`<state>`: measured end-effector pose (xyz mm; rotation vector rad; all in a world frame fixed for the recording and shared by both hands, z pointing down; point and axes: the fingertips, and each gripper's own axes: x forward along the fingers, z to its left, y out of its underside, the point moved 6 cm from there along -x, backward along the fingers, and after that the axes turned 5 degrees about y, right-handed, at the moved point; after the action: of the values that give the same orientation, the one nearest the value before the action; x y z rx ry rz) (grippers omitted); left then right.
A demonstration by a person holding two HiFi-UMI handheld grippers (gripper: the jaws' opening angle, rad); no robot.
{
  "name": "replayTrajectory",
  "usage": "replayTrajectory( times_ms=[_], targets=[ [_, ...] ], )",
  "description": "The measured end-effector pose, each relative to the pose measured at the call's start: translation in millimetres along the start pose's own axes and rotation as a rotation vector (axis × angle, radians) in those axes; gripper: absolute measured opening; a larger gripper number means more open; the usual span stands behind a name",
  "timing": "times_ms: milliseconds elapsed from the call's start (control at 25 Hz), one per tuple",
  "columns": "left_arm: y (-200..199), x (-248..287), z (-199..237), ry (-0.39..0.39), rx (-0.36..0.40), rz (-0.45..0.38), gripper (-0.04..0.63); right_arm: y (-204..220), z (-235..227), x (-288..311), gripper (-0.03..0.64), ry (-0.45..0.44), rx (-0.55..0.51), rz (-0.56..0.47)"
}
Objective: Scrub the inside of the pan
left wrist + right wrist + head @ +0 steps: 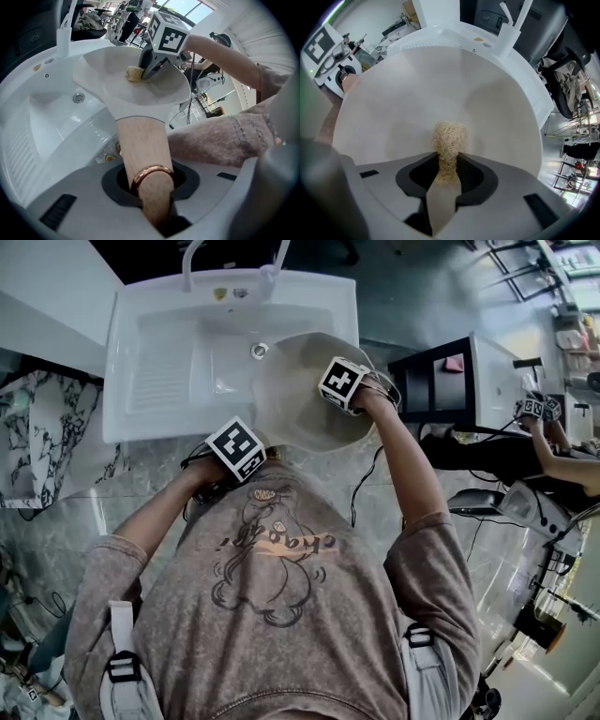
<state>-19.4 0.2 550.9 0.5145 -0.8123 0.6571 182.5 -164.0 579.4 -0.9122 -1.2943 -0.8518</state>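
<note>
- The pan [123, 91] is held above the right part of the sink [169, 367], tilted, with its open side turned toward the right gripper [447, 171] and its handle [143, 140] pointing back toward the person.
- Progress, as a judgement: scrubbing is under way. The scrubber [449, 137] is pressed against the inner surface, low on the wall nearest the right gripper.
- No residue, foam or water is seen on the inner surface, so the share already scrubbed cannot be read from it. The upper wall and the rim are judged to be left to cover.
- Pan appearance: a wide, shallow bowl shape with a matte cream-white interior, evenly coloured and without marks in the right gripper view. The handle is pale wood and carries a copper-coloured ring [152, 172] near its end.
- Scrubber appearance: a small, pale yellow wad of coarse, tangled fibre.
- Right gripper: the fingers are clenched on the scrubber, and its tip stands out in front of them against the pan.
- Left gripper [151, 190]: the fingers are clamped on the wooden handle at the ring end, which carries the pan.
- Surroundings: the sink is white, with a drain [260, 350] in the basin just beside the pan's rim and a tap [192, 261] at the far edge.
</note>
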Motion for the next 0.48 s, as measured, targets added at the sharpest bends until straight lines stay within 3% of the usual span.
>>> replayTrajectory(
  times_ms=[480],
  targets=[
    [0.7, 1.2, 0.1, 0.011, 0.001, 0.008, 0.101, 12.8, 38.2, -4.9, 0.135, -0.114, -0.068, 0.037]
  ],
)
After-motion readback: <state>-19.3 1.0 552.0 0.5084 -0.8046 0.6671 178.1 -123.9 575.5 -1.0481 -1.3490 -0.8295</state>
